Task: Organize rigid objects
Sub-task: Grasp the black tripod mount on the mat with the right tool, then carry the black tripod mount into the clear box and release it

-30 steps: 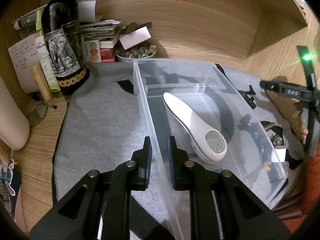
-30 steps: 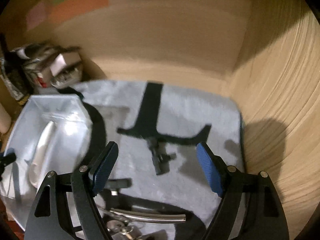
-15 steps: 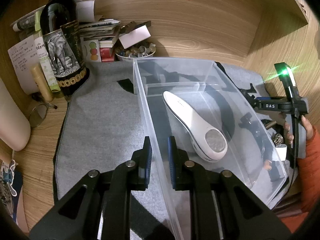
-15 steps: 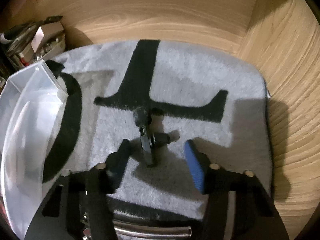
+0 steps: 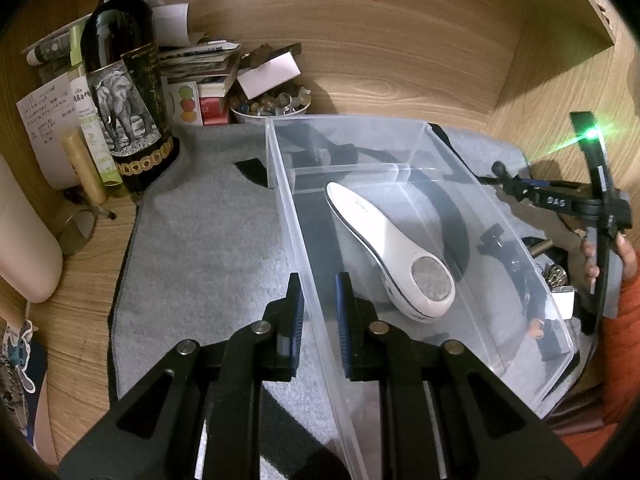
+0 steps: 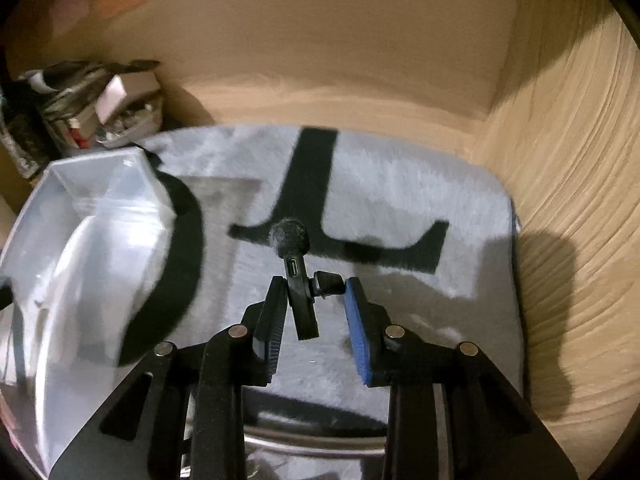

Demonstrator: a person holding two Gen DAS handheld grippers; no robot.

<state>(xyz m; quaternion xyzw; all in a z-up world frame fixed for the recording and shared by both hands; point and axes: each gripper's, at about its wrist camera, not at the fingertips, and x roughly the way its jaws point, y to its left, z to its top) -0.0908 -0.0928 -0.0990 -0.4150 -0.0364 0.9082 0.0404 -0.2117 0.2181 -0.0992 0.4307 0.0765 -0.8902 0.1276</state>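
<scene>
A small black microphone (image 6: 298, 280) with a fuzzy windscreen sits between the jaws of the right gripper (image 6: 316, 312), which are closing on it over a grey felt mat (image 6: 420, 184); the left pad touches the mic's body and the blue right pad meets the knob on its side. The mat, marked with black shapes, covers a wooden counter (image 6: 560, 240) boxed in by wooden walls.

The left gripper (image 5: 318, 312) holds the near wall of a clear plastic bin (image 5: 352, 124), its jaws pinching the thin wall between them. Inside the bin lies a white handheld device (image 5: 384, 248) with a round metal mesh face, resting diagonally on the bin floor.

In the left wrist view, the right gripper appears beyond the bin's far side, with a green light glowing on it and a hand (image 5: 608, 256) in an orange sleeve around its handle. A dark bottle (image 5: 124, 88) with an elephant label stands at the mat's far left corner, beside stacked papers and a bowl of small trinkets (image 5: 272, 102).
</scene>
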